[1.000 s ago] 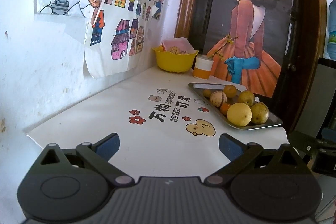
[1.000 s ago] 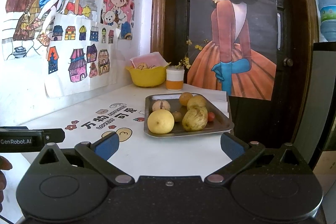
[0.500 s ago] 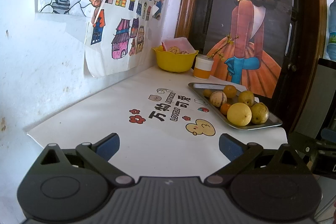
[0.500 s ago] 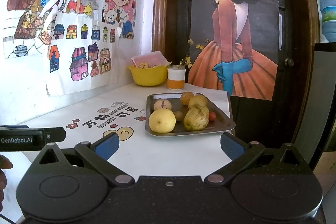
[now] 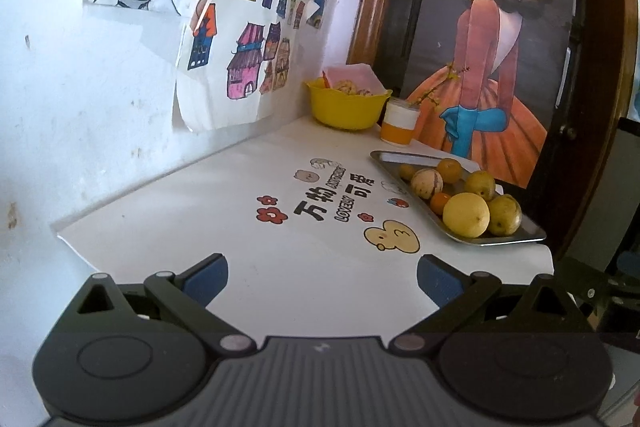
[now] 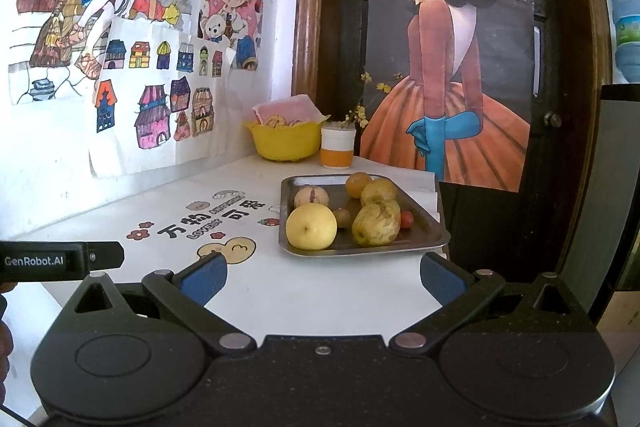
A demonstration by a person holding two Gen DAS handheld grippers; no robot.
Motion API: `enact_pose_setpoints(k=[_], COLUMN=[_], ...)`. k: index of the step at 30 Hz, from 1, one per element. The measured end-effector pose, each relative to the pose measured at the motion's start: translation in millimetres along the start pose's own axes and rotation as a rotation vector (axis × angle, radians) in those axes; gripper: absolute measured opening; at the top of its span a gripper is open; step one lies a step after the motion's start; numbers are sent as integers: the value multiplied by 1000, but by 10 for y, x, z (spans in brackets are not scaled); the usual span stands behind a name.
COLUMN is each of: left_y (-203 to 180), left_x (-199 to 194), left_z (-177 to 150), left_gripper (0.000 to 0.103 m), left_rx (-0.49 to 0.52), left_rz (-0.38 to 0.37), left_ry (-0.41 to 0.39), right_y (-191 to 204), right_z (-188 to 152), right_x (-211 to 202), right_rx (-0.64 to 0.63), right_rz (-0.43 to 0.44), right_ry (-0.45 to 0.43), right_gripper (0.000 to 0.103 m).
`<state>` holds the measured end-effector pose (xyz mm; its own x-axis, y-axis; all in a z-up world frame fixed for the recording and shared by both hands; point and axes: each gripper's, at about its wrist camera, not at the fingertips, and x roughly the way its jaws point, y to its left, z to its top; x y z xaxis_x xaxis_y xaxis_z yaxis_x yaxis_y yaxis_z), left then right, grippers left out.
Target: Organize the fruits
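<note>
Right wrist view: fruits point(image 6: 312, 231) all sit in your tray point(image 6: 434, 233) near the table's right edge; both grippers point(image 5: 322, 273) point(image 6: 323, 273) gape wide, empty (stage ambiguous: fruit sorted, or awaiting sorting).

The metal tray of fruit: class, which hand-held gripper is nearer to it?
Right. The right hand-held gripper faces the metal tray just ahead, jaws open. The left hand-held gripper sits farther back, with the tray off to its right.
</note>
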<state>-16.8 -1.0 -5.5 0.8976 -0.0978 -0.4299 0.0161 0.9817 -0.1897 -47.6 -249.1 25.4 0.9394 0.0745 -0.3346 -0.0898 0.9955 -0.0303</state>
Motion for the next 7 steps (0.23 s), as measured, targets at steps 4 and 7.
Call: enact_pose_setpoints(k=[4,7], left_y=[-3,-20], left_x=[-11,-10], left_z=[-2,-6], left_gripper=[102,102], left_rx=[-9,-4], left_rz=[-25,-23], left_ry=[-2,1], right_y=[-15,-33], right_z=[-19,-25], right_x=[4,4], right_rx=[-10,-13], right_rz=[3,6], right_ry=[-1,3], right_gripper=[102,102])
